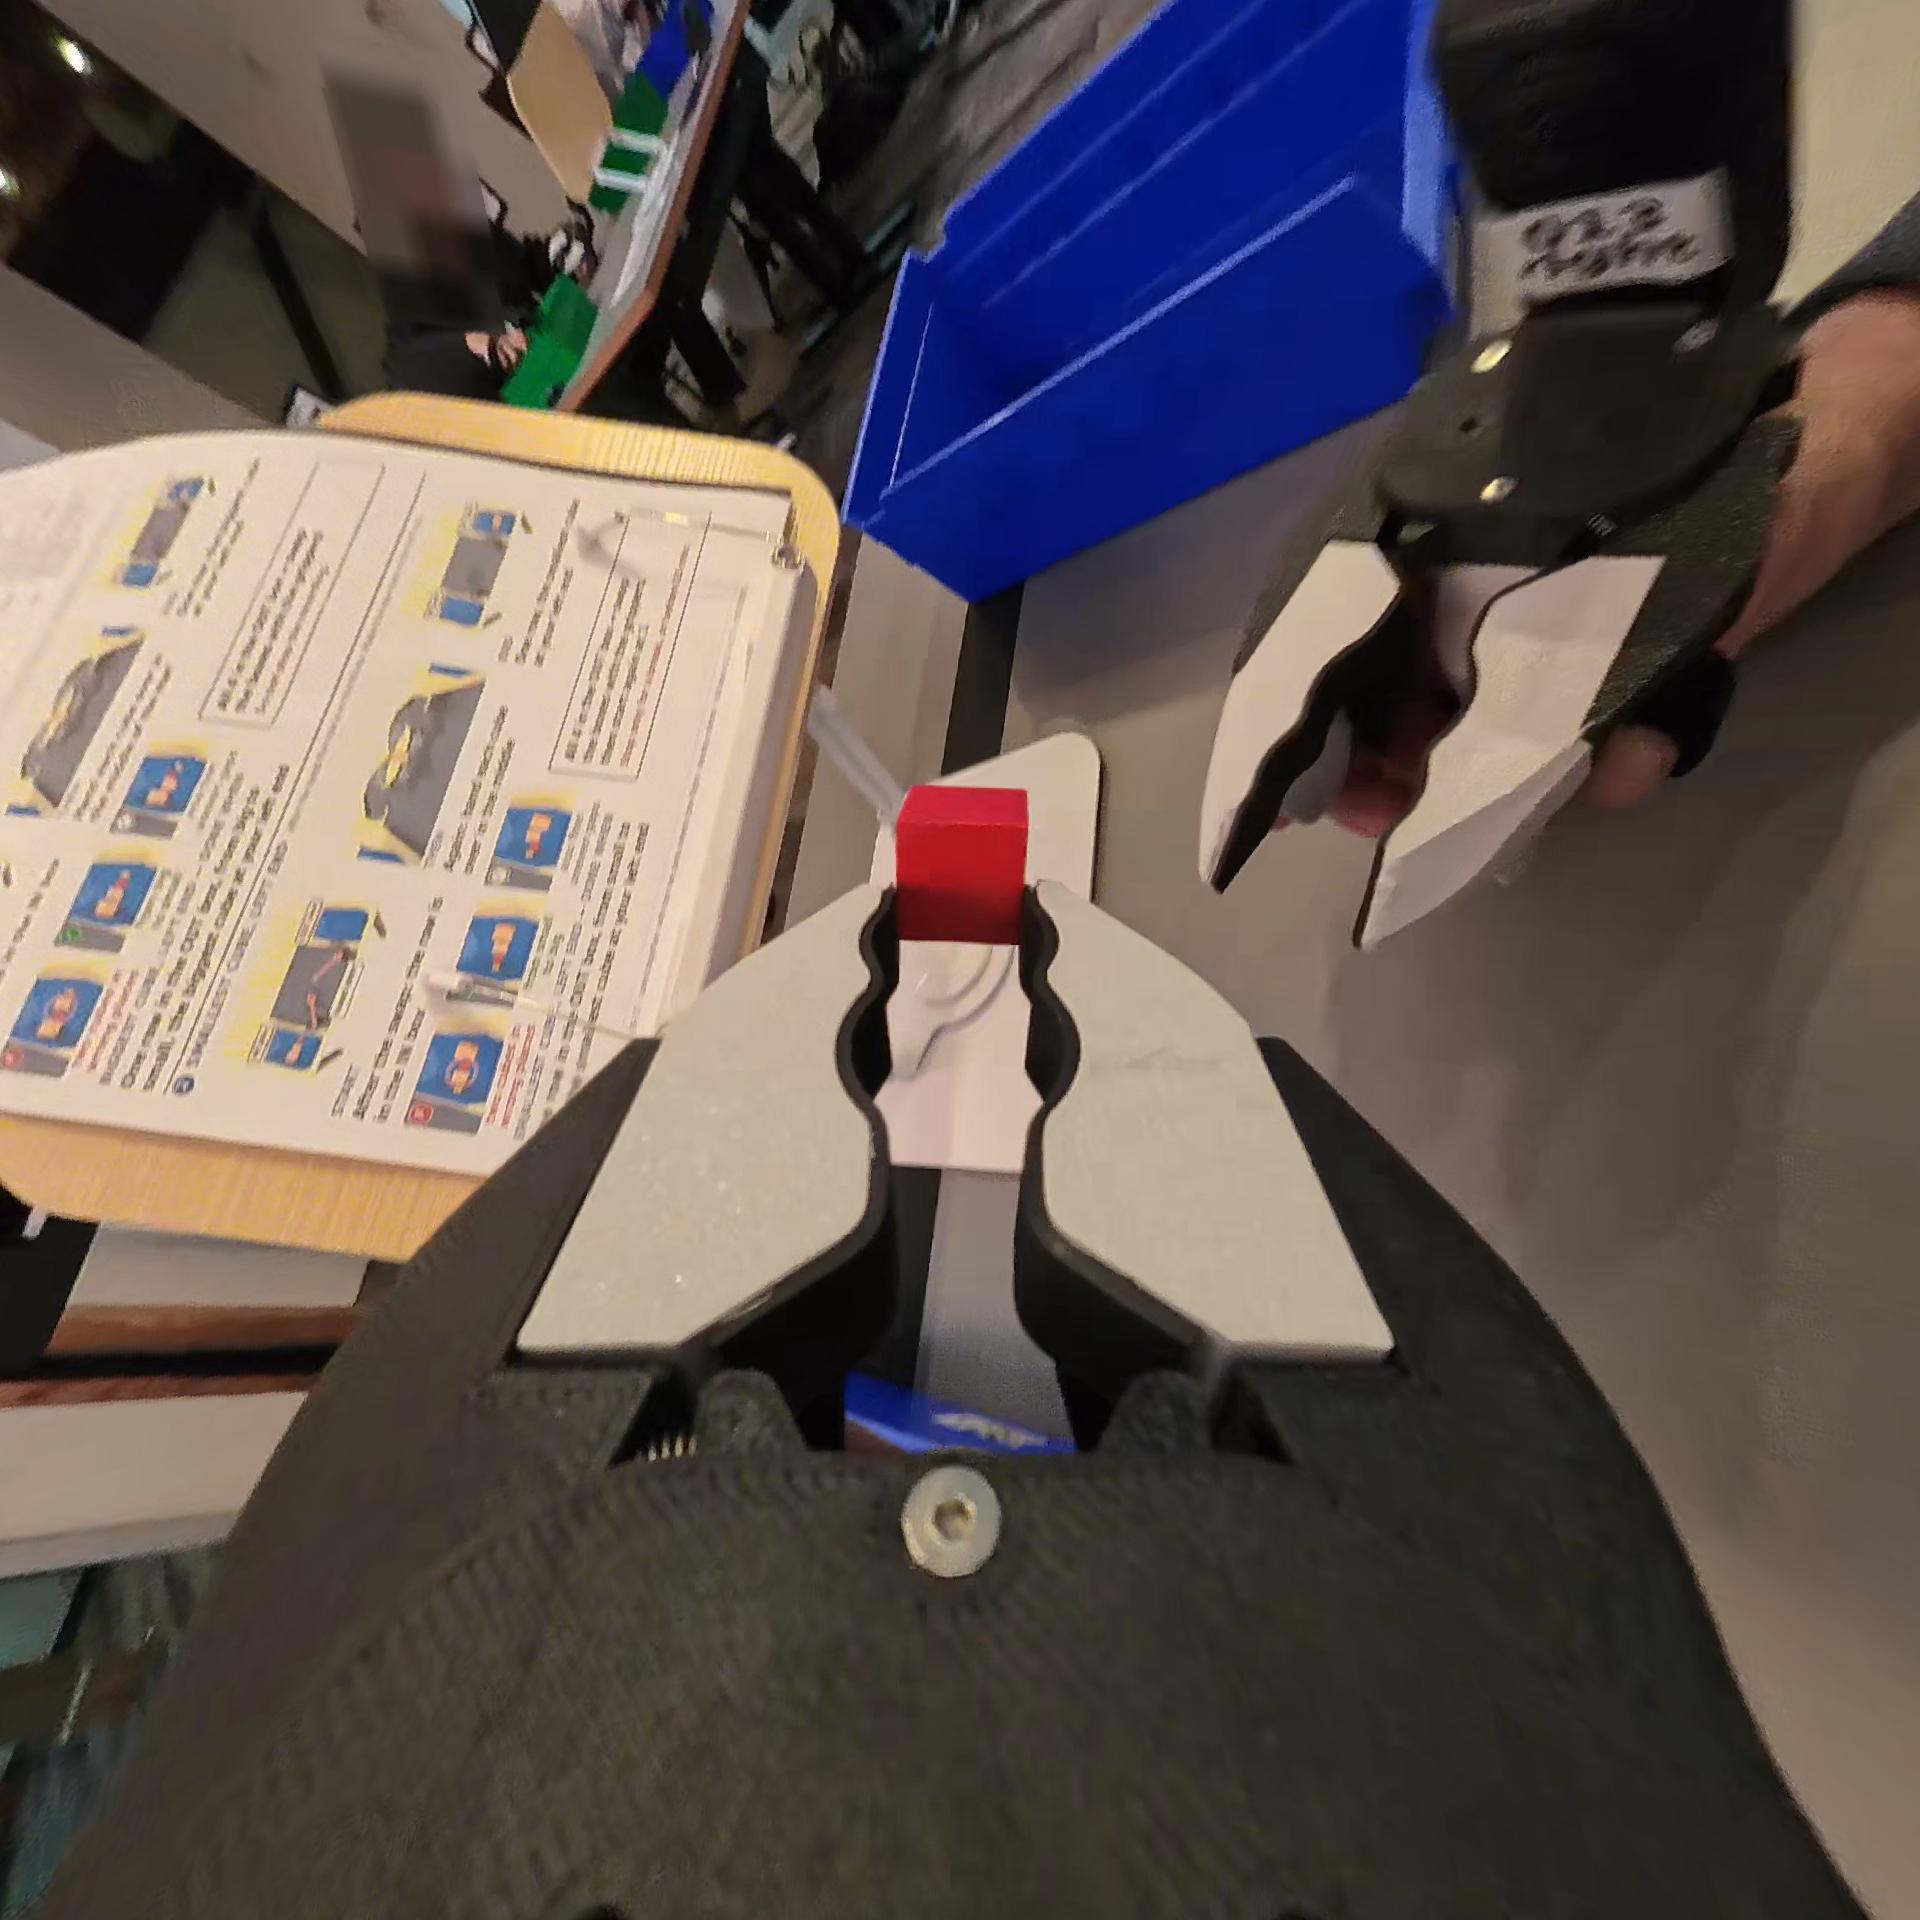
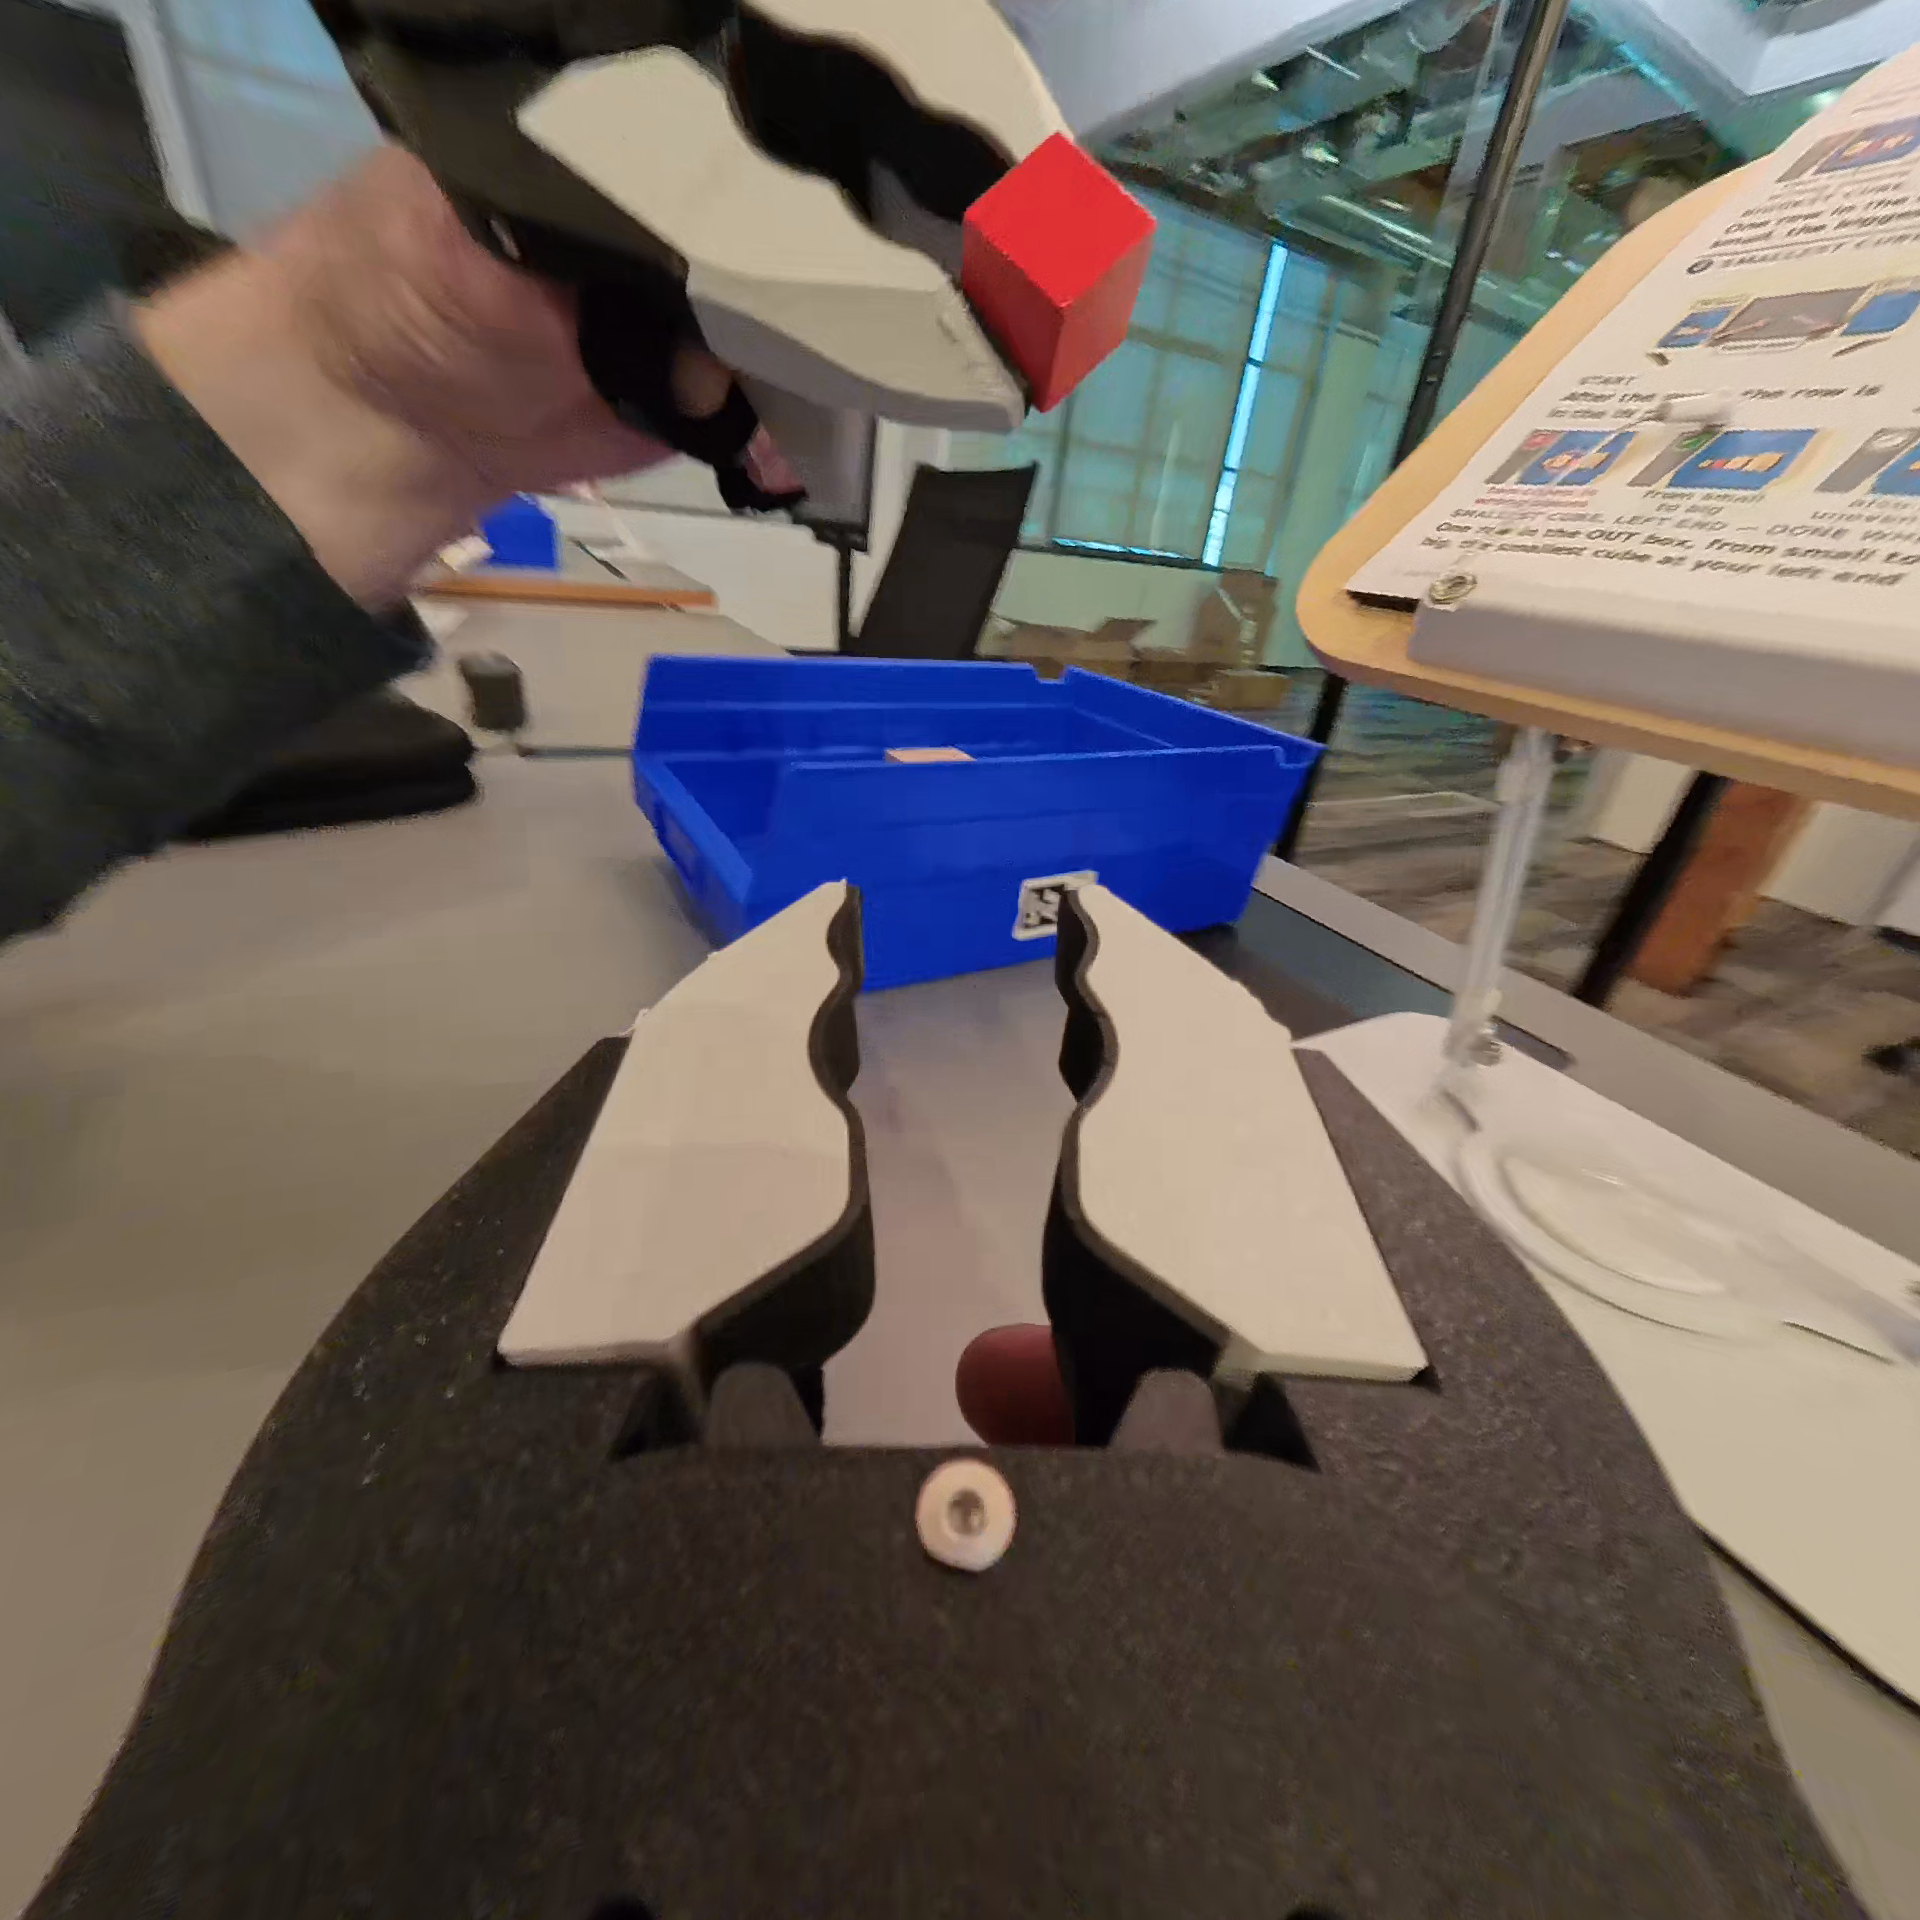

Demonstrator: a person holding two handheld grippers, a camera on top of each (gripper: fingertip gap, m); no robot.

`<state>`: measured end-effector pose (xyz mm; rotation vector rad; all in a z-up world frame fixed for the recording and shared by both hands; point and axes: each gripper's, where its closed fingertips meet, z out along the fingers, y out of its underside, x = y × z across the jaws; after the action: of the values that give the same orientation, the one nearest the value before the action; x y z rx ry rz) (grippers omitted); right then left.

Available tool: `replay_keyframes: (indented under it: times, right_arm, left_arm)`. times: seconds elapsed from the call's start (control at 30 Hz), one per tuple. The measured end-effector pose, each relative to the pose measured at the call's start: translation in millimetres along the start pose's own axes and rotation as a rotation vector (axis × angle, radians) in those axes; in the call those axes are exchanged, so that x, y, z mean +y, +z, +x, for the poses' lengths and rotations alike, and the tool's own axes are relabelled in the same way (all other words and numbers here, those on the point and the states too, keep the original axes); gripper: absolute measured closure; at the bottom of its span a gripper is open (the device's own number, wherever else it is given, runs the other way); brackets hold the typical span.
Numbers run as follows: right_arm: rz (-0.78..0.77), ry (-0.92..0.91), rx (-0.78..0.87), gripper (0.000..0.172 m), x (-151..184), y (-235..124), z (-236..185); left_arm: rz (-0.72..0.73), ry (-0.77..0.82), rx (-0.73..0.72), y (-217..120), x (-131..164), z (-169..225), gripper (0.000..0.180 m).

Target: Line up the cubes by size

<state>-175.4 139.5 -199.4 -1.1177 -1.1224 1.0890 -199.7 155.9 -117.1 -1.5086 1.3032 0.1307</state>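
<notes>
Left wrist view.
- My left tongs (image 1: 961, 904): pinching the red cube (image 1: 961, 862) at the very tips, both black pads pressed against its side faces; most of the cube stands out ahead of the fingertips. It is carried in the air, above a white base plate (image 1: 1060, 790).
- My right tongs (image 1: 1299, 904): ahead and to the right of the left pair, fingers spread, nothing between the tips.
- Blue bin (image 1: 1143, 343): farther ahead, right of centre, behind the right tongs.
- Instruction sheet on a wooden board (image 1: 416, 727): left of the left tongs.

Right wrist view.
- My right tongs (image 2: 961, 925): spread, with only the grey table (image 2: 260, 1039) showing through the gap.
- Blue bin (image 2: 966, 831): straight ahead of the right fingertips, close, long side turned toward me. A pale wooden cube (image 2: 928, 754) shows just above the inner rim; the rest of the bin floor is hidden.
- Left tongs with the red cube (image 2: 1055, 270): up and to the left of the right pair, held high above the bin.

Governing relation, as I judge it: the red cube is already in my left tongs, so the left is the working hand; the bin lies ahead and below it, and the cube's place in the row depends on its size against the pale cube.
</notes>
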Motion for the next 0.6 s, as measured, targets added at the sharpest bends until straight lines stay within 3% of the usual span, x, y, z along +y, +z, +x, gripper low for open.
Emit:
replay_keyframes:
  times: [0.3,0.47,0.6]
  right_arm:
    - [0.063,0.21,-0.199,0.127,-12,-4,-8]
    - [0.062,0.198,-0.26,0.124,-32,-8,-6]
    - [0.147,0.304,-0.324,0.128,-64,-20,2]
  left_arm:
    - [0.108,0.028,-0.007,-2,-27,3,0.159]
    - [0.132,0.047,-0.027,-12,-36,1,0.159]
    - [0.16,0.064,-0.034,-13,-46,3,0.159]
